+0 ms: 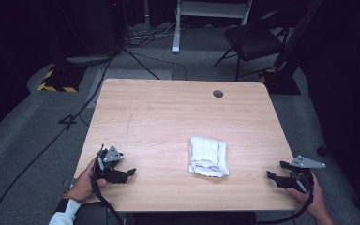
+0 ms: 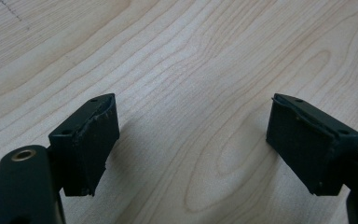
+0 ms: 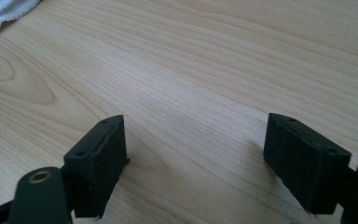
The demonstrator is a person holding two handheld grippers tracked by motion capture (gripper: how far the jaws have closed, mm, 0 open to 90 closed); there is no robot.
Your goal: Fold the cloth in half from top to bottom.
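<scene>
Pale wood-grain tabletop [image 1: 168, 117] stands on grey carpet in a dark room, with a black chair [image 1: 253, 42] and loose cables beyond it. Right of centre lies a folded white towel [image 1: 208, 157]. Well apart from it, the left tool [image 1: 130, 172] and right tool [image 1: 271, 175] rest near the front corners, jaws wide with nothing between them.

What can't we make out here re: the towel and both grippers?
- Towel: high view too small to count its folded layers; its underside is hidden against the table.
- Towel, right gripper view: cut off by the top left edge, just a corner shows.
- Left gripper, right gripper: tiny in the high view; open jaws are clear in the gripper views.
- Both forearms: cut off by the bottom edge, high view.
</scene>
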